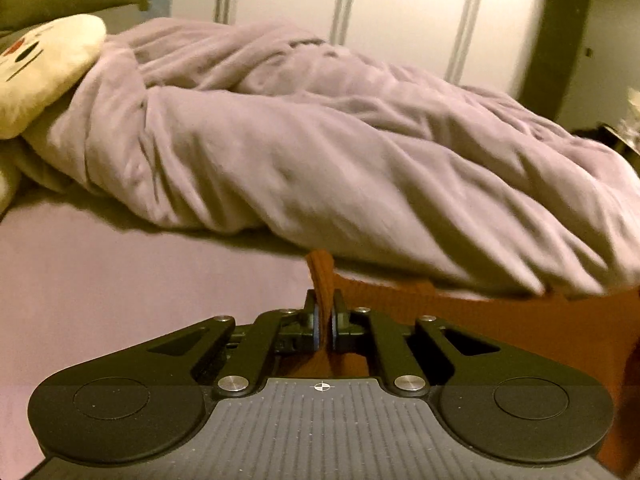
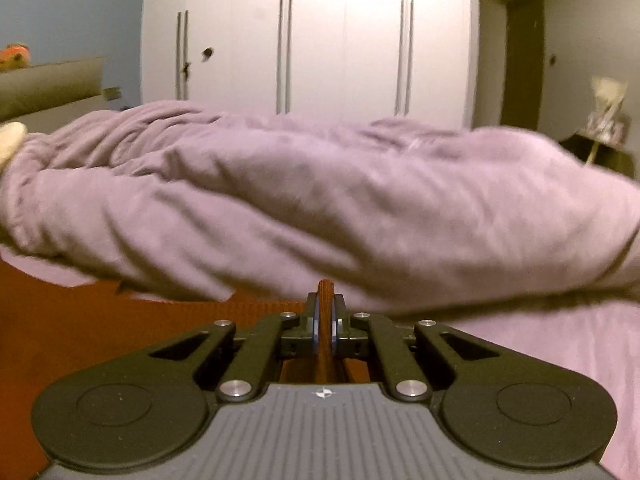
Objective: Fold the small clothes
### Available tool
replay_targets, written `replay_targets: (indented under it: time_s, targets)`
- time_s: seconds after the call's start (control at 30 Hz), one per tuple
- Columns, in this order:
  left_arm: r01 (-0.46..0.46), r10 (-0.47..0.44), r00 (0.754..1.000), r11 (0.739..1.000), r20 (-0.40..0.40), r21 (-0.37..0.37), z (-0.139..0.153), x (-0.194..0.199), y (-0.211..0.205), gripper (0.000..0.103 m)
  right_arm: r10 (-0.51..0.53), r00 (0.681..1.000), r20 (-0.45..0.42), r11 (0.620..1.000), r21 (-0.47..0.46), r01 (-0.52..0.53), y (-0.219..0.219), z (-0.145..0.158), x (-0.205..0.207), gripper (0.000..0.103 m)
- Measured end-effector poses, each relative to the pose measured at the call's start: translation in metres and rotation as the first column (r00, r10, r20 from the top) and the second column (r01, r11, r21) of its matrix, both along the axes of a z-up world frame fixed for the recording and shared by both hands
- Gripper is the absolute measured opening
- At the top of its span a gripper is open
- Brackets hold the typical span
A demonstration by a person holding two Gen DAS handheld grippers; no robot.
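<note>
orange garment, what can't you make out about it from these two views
- Type and full shape: in the left wrist view the garment runs under the duvet and off the right edge; the left gripper body hides its near part.
- Fold state: in the right wrist view it is cut by the left edge and hidden behind the right gripper.
- Weave detail: ribbing shows only at the pinched edges; the rest is blurred.

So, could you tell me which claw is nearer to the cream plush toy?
Left. The left claw, shut on the orange garment, has the plush toy large at its upper left; from the right claw only the toy's edge shows, far left.
</note>
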State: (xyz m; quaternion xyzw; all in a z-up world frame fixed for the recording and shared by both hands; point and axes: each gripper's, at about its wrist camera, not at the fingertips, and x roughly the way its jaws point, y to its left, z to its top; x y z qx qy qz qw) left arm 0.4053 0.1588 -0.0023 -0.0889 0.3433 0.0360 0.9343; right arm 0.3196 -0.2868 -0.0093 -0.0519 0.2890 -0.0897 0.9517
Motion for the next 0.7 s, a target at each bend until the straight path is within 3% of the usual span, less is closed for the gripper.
replay_targets:
  time_s: [0.2,0.27,0.4,0.47,0.53,0.6,0.7]
  targets:
    - [-0.026,0.024,1.0,0.987,0.015,0.156,-0.026,0.043,-0.024,0.007,-0.065,0.998,-0.026,0.991,-0.122,0.061,0.007,-0.028,0.049,0.004]
    - [-0.035,0.033,0.999,0.984,0.015,0.176,-0.037,0.05,-0.03,0.008,-0.085,0.995,-0.048,0.986,-0.15,0.077,0.004,-0.041,0.057,0.004]
    - [-0.049,0.062,0.997,0.973,-0.05,0.227,-0.07,0.061,-0.036,0.013,-0.111,0.987,-0.116,0.98,-0.177,0.09,-0.003,-0.068,0.063,0.004]
    - [-0.06,0.082,0.994,0.966,-0.078,0.252,-0.084,0.061,-0.035,0.027,-0.106,0.982,-0.153,0.985,-0.151,0.083,-0.008,-0.077,0.065,0.004]
    - [-0.116,0.134,0.989,0.961,-0.056,0.252,-0.088,0.054,-0.029,0.059,-0.073,0.982,-0.173,0.994,-0.089,0.059,-0.014,-0.08,0.064,0.012]
    - [-0.162,0.175,0.983,0.968,-0.052,0.19,-0.08,0.046,-0.013,0.07,-0.04,0.981,-0.187,0.999,-0.039,0.033,-0.02,-0.077,0.059,0.045]
    - [-0.172,0.174,0.985,0.981,-0.014,0.095,-0.062,0.016,0.005,0.075,-0.038,0.988,-0.15,0.999,-0.042,0.032,-0.026,-0.061,0.034,0.047]
